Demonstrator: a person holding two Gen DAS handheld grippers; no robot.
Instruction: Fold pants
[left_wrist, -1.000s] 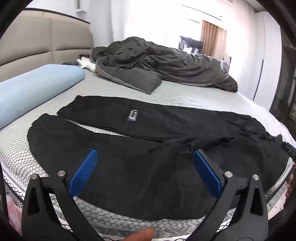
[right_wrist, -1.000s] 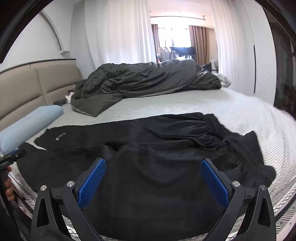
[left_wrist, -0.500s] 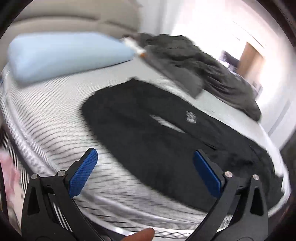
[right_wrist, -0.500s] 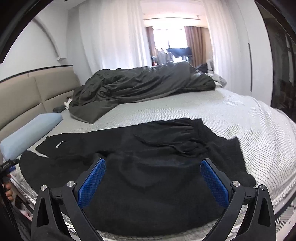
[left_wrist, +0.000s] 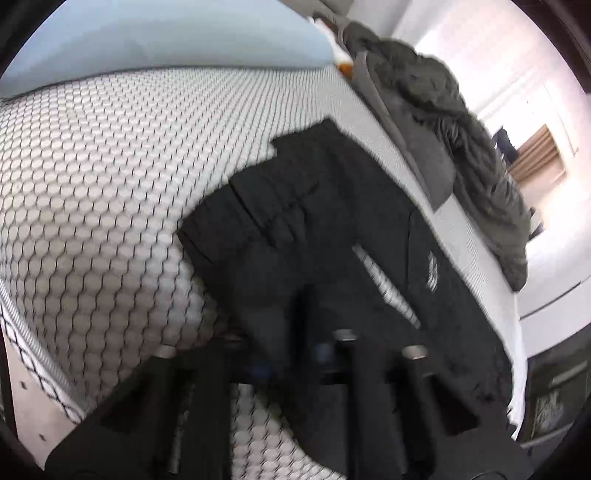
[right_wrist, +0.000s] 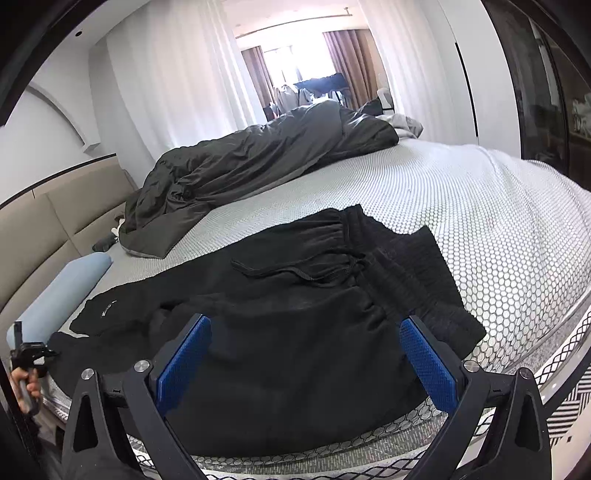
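The left tool (left_wrist: 291, 363) is blurred and dark against the cloth. Its fingers look drawn close together at the hem end of the near trouser leg, but whether they pinch cloth I cannot tell. The right tool (right_wrist: 304, 356) hangs released, its blue ribbed pads (right_wrist: 183, 360) spread wide above the hip of the pants (right_wrist: 295, 314), near the waistband.

The black pants lie spread flat on the bed (right_wrist: 498, 221), along its near edge, with the legs running toward the pale blue pillow (right_wrist: 61, 291). The cloth looks thick, soft and fleecy. It would likely sag and drape when lifted, so the ribbed elastic waistband (right_wrist: 413, 273) and the hems seem the firmest places to take hold. A loose drawstring (right_wrist: 295, 271) curls across the front.

The bed cover is quilted in white honeycomb cells. Beyond the pants, a crumpled dark grey duvet (right_wrist: 258, 166) is heaped.
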